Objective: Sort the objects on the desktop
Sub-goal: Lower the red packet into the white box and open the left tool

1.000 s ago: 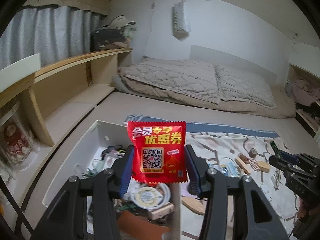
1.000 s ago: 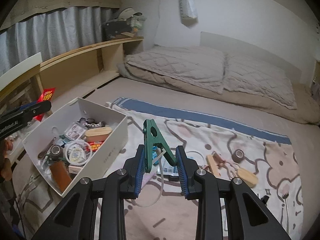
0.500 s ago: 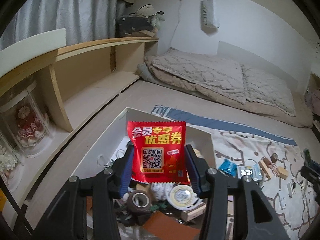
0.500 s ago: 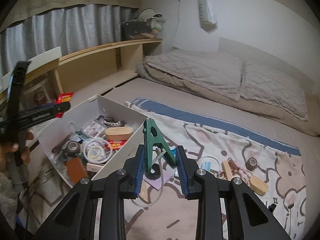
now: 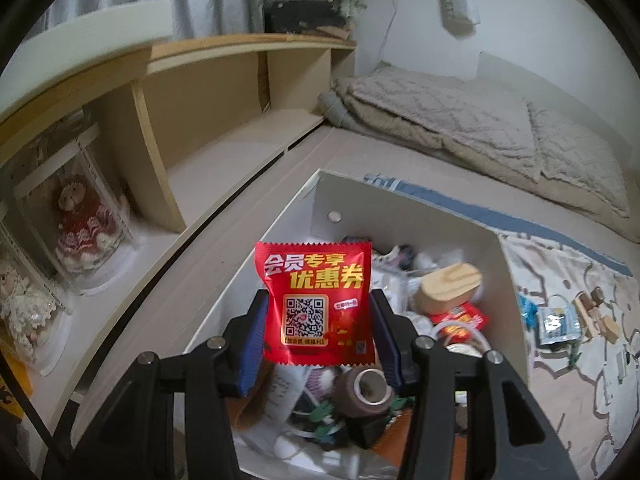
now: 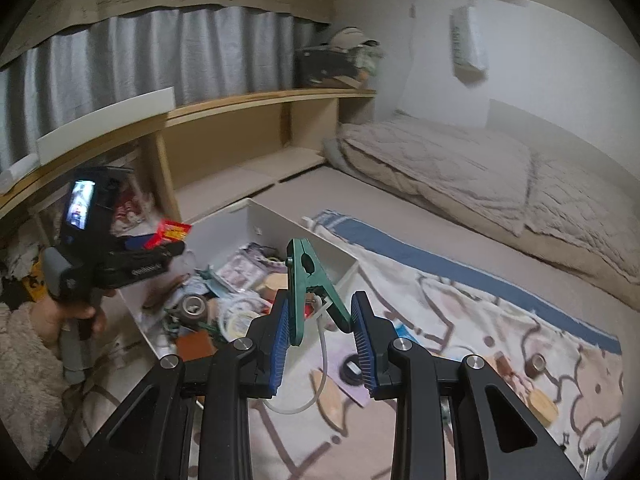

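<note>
Left wrist view: left gripper [image 5: 318, 320] clamped on a red packet [image 5: 316, 300], white box [image 5: 400, 216] below and ahead.
Right gripper [image 6: 320, 324] pinches a green clip [image 6: 310, 280], box ahead-left.

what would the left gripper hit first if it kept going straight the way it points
Probably the clutter in the open white box: the left gripper, holding the red foil packet, points down into it, likely near the brown tape roll. Depth is unclear.

left wrist cam sits close above white box [image 5: 404, 216], angled down; right wrist cam further back, box [image 6: 224, 232] centre-left; both share it.
</note>
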Tool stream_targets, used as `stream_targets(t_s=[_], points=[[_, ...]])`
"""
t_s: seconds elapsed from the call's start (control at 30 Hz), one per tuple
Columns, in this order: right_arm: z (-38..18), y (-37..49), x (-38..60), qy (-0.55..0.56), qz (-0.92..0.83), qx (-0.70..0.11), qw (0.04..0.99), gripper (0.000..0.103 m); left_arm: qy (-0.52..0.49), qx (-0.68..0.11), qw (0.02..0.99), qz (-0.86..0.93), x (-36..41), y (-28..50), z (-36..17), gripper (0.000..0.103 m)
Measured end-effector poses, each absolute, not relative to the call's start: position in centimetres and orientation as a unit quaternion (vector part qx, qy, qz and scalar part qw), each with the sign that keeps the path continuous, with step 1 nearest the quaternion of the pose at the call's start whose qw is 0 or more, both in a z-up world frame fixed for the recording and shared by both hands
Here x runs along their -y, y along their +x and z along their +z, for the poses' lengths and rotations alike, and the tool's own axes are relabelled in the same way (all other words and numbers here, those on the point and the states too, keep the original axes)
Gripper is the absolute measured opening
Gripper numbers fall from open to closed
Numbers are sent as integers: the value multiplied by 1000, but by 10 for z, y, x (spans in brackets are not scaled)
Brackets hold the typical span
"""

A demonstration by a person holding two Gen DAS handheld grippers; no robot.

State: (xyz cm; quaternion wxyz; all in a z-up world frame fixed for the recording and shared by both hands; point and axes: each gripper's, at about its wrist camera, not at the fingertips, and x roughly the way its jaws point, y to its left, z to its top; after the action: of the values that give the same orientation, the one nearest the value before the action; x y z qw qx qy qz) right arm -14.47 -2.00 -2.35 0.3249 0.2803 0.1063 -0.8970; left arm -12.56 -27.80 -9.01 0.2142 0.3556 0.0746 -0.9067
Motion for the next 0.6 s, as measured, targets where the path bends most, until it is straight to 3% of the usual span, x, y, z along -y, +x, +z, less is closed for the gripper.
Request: stream_targets(t_s=[0.6], points=[[-60, -157, 87, 298, -865, -102, 390, 31, 408, -61, 235, -880, 291, -154, -124, 49]])
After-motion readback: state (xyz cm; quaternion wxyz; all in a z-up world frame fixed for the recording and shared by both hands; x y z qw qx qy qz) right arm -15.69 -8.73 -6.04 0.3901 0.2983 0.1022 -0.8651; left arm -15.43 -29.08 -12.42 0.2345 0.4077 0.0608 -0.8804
